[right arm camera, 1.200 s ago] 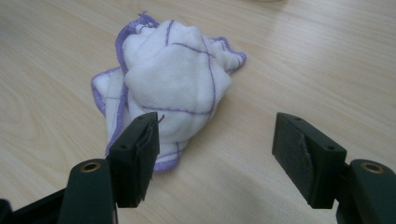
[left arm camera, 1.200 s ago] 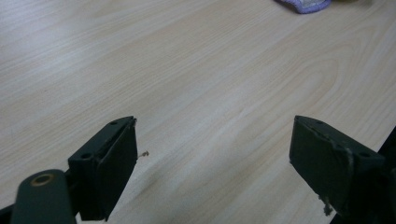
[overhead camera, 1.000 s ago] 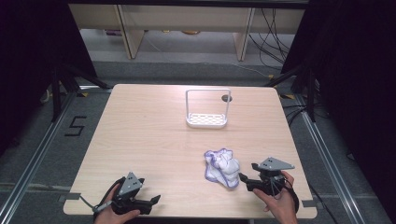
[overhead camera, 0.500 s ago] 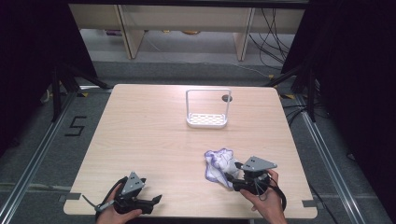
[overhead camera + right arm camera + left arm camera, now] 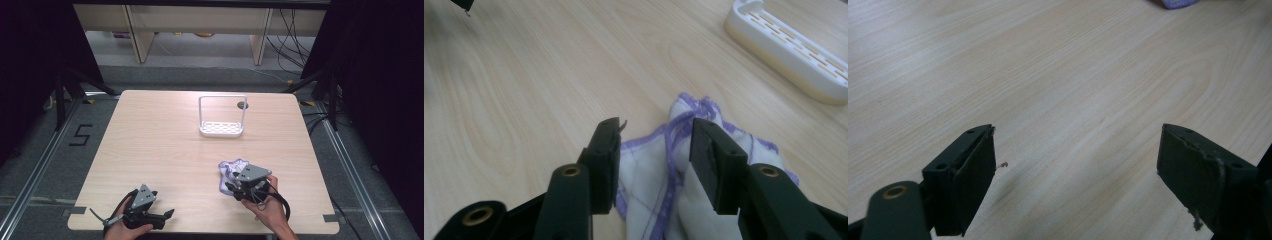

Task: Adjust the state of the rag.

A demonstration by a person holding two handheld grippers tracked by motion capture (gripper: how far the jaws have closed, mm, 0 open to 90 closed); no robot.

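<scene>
Right gripper view: the right gripper's (image 5: pixel 656 150) jaws have just been closing and stand half spread astride a fold of the crumpled white cloth with purple edging (image 5: pixel 684 185), the pads not yet pressing it. The cloth lies on the counter (image 5: pixel 160 150), near its front right. A white rack (image 5: pixel 221 127) stands well beyond. The left gripper (image 5: pixel 1078 165) has its jaws spread wide over bare wood, well apart from the cloth.

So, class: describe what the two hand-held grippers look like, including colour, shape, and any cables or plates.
Both the left gripper and the right gripper are black, each topped by a grey three-cornered plate and trailing a dark cable. Each has two flat, blocky black jaws with small screw holes and a brass-coloured pivot ring. The hands are bare; no sleeves show.
</scene>
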